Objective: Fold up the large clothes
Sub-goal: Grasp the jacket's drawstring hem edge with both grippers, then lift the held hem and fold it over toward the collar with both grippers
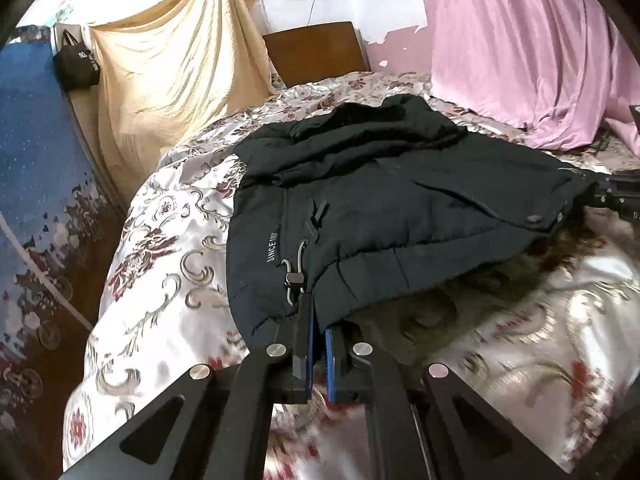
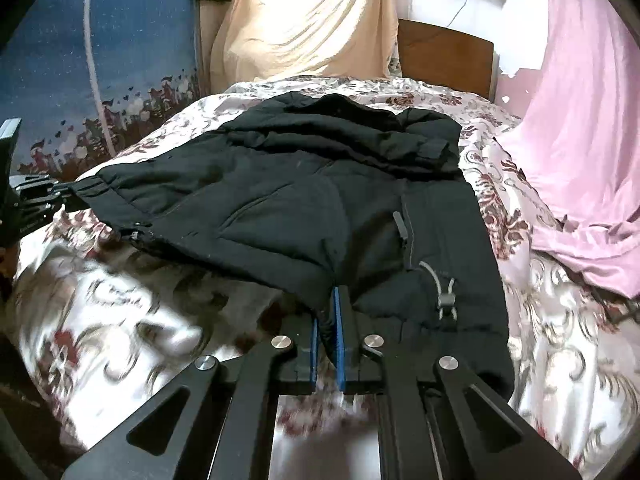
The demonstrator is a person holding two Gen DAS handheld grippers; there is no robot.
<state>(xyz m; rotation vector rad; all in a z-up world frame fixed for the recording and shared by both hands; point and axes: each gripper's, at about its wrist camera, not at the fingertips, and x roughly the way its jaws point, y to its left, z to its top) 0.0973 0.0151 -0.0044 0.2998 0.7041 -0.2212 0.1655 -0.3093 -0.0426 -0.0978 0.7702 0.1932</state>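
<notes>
A black padded jacket (image 1: 384, 184) lies on the floral bedspread (image 1: 172, 240), its upper part folded over at the far end. My left gripper (image 1: 318, 320) is shut on the jacket's hem near a drawcord toggle (image 1: 294, 280) and holds that edge lifted off the bed. My right gripper (image 2: 330, 312) is shut on the hem of the jacket (image 2: 304, 200) at another point, next to a drawcord toggle (image 2: 446, 300), also lifted. The right gripper shows at the right edge of the left wrist view (image 1: 616, 196), and the left gripper at the left edge of the right wrist view (image 2: 36, 200).
A wooden headboard (image 1: 316, 52) stands at the far end of the bed. A cream cloth (image 1: 172, 68) and a black bag (image 1: 76, 68) hang on the left. A pink sheet (image 1: 532, 48) hangs on the right and spills onto the bed. A blue patterned wall covering (image 1: 36, 152) runs along the left.
</notes>
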